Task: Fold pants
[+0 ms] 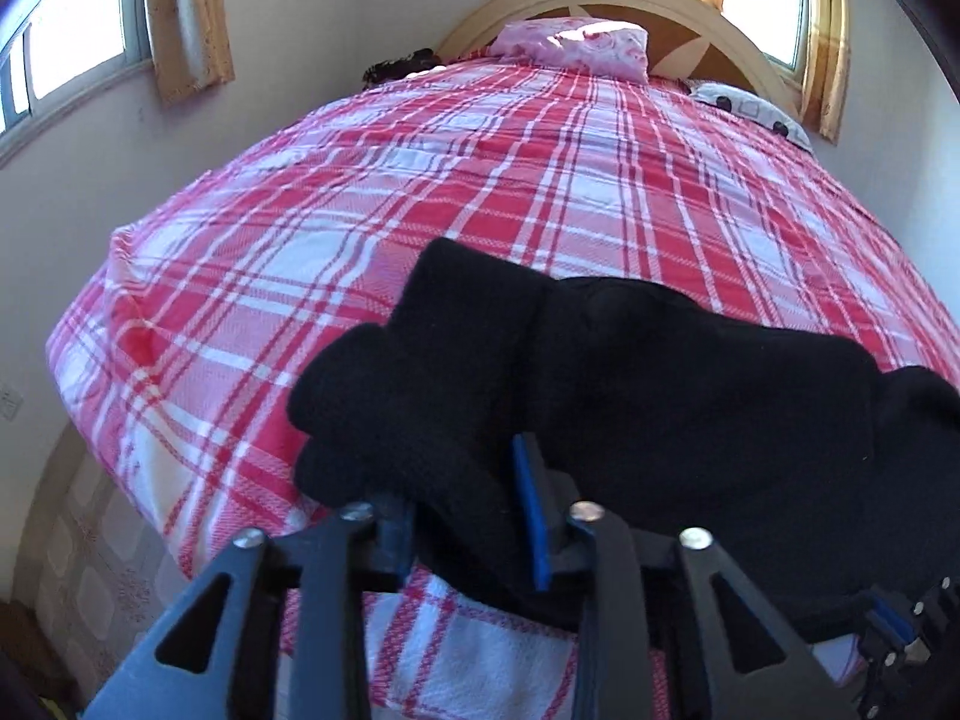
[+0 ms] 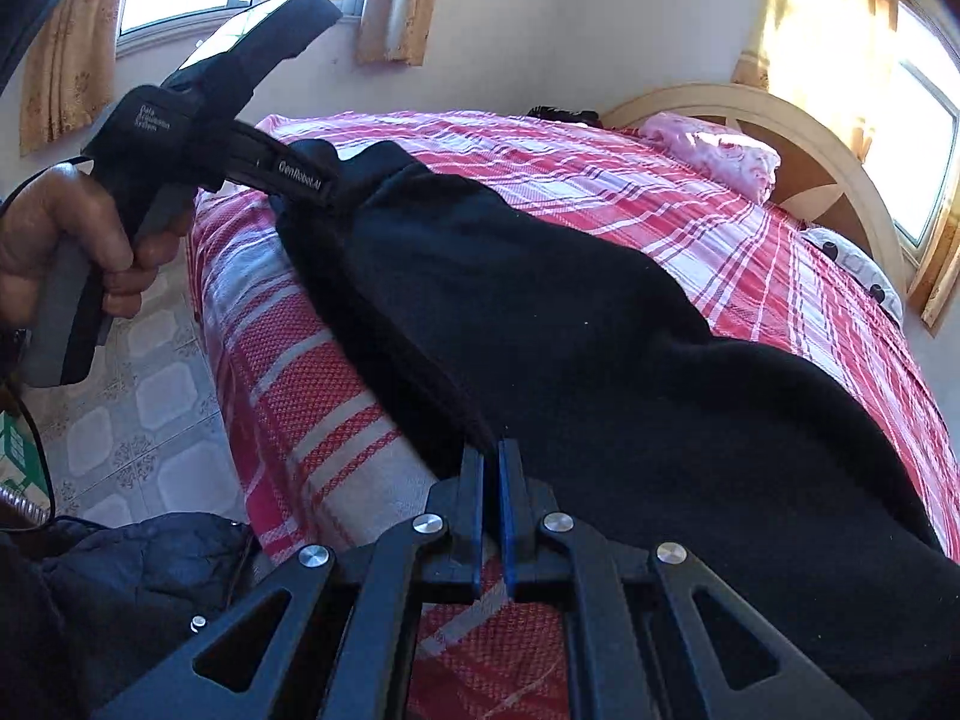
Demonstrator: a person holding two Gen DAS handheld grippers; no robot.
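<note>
Meanwhile, black pants [image 1: 600,372] lie across near end of plaid bed [image 1: 420,180], w/ left gripper [image 1: 465,516] parted around fabric, right gripper [image 2: 491,516] clenched at pants' edge.

The black pants [image 2: 600,348] run off the right wrist view's lower right edge, hiding the bed [image 2: 750,192] beneath. The left gripper's left finger pad [image 1: 393,531] is mostly buried in cloth (only a sliver shows).
</note>
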